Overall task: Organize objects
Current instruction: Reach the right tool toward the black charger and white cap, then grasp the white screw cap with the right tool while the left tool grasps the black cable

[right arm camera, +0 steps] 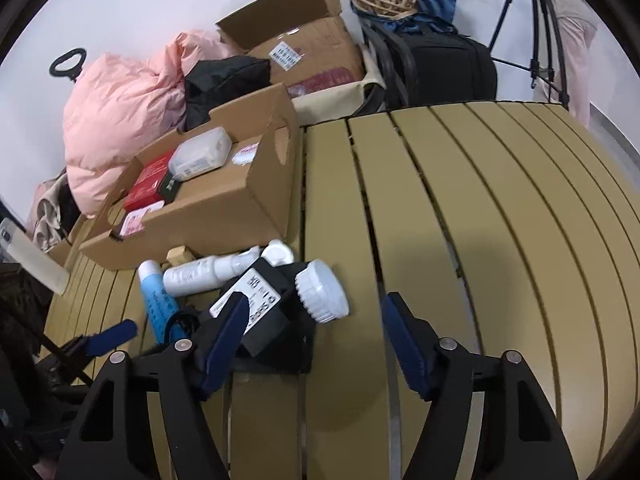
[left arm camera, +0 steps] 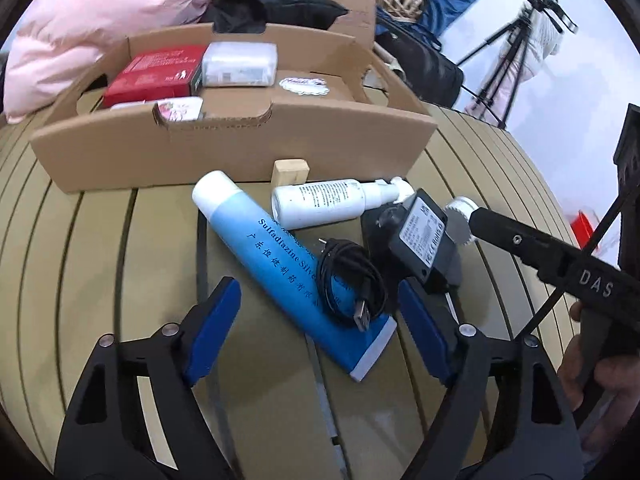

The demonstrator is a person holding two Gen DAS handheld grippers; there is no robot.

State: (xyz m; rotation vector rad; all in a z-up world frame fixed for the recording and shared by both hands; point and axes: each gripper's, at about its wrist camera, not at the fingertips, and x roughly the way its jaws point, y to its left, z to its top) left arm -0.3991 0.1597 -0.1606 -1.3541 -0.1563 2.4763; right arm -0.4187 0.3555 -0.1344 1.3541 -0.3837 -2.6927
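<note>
Near the table middle, by the cardboard box: blue tube, black cable, white bottle, black charger | left gripper: jaws apart, around tube and cable, not pressing | right gripper: jaws apart, holding nothing

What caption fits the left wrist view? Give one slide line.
Open left gripper over a blue tube and coiled black cable, cardboard box behind.

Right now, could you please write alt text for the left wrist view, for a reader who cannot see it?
The open left hand-held gripper hovers over a blue tube with a coiled black cable on it, lying on a slatted table. Beside them lie a white pump bottle and a black adapter; behind stands a cardboard box.
</note>
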